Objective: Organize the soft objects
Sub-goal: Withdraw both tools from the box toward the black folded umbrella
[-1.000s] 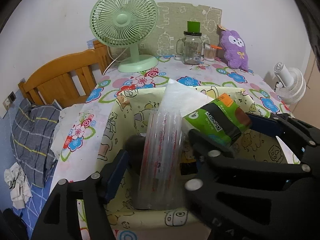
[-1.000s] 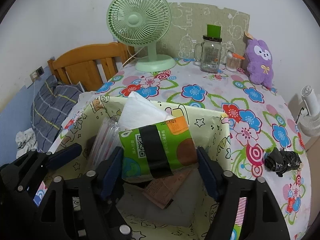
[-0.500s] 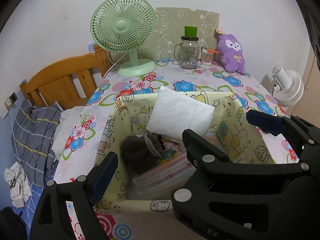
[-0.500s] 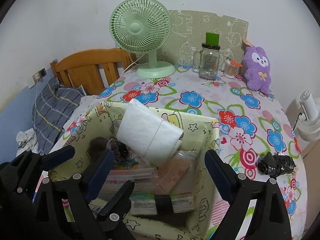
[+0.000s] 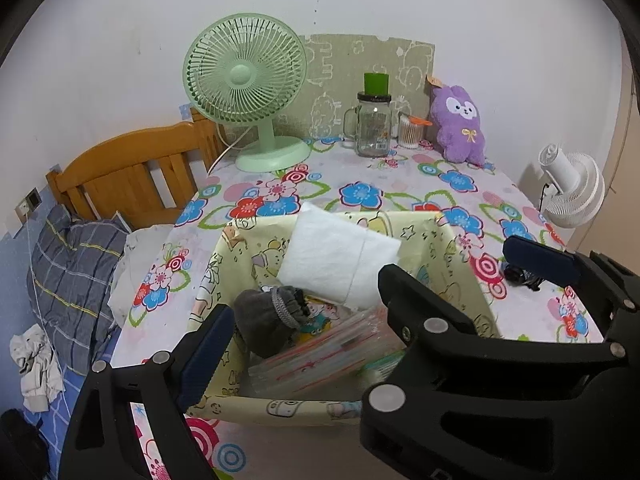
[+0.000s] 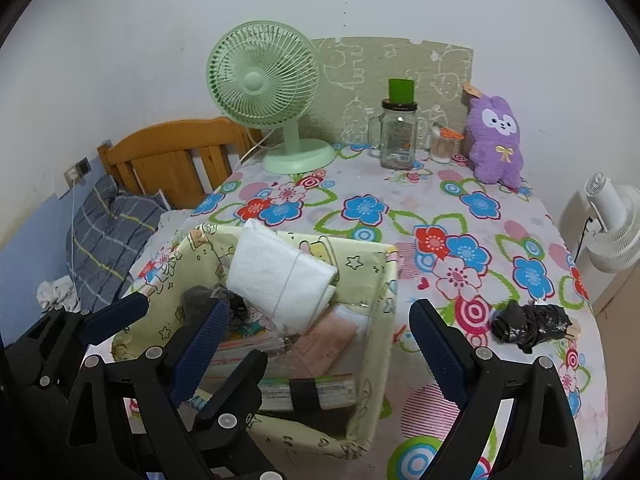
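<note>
Yellow cartoon-print fabric forms the storage box, which sits at the near edge of a table covered with a flowered cloth. Inside it, a white folded pack leans against the far wall, its top corner poking above the rim. A dark grey sock bundle lies at the left side, on a clear striped packet that rests flat. A green packet with a black band lies flat against the near wall, and a pinkish paper lies above it.

Both grippers hang over the box's near rim, side by side. The left gripper has its jaws spread wide, nothing between them; they have just been opening. The right gripper is likewise spread wide and empty, its jaws also just opened, the left finger over the box and the right finger over bare cloth outside the right wall.

Right of the box the cloth is free up to a black crumpled bag near the table's right edge. Beyond the box a broad stretch of cloth lies open as far as the green fan, glass jar and purple plush toy lined along the wall. A wooden headboard and grey checked bedding stand off the table's left edge, and a white fan stands past the right.
</note>
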Available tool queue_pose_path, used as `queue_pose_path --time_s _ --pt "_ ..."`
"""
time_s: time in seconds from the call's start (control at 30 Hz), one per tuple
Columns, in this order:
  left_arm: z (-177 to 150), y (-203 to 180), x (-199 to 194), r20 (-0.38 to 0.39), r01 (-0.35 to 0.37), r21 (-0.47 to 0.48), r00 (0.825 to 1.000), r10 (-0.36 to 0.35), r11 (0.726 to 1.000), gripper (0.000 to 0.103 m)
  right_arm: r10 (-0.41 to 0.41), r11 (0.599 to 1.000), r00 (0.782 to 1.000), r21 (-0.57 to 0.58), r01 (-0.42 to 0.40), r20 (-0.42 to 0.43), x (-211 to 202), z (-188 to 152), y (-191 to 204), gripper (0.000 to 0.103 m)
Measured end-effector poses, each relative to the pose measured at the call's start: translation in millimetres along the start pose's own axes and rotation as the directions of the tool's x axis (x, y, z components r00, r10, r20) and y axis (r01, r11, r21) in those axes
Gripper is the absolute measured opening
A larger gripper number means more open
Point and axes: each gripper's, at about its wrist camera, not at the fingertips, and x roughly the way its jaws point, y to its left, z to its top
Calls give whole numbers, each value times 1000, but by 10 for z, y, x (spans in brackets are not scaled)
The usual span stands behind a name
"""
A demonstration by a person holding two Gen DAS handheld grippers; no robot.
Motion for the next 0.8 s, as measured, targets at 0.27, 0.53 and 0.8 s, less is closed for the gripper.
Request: queue_pose_path --time_s 0.27,0.53,0.8 --pt "61 -155 -149 38 9 -14 999 -9 1000 94 -23 1000 999 10 23 34 -211 20 -128 94" --pt "109 -354 -270 71 16 -2 997 -16 1000 96 -42 999 997 29 41 66 -424 28 -305 94" --pt "134 -555 -350 101 29 7 994 -30 1000 101 -71 996 994 53 67 88 -590 10 -503 94"
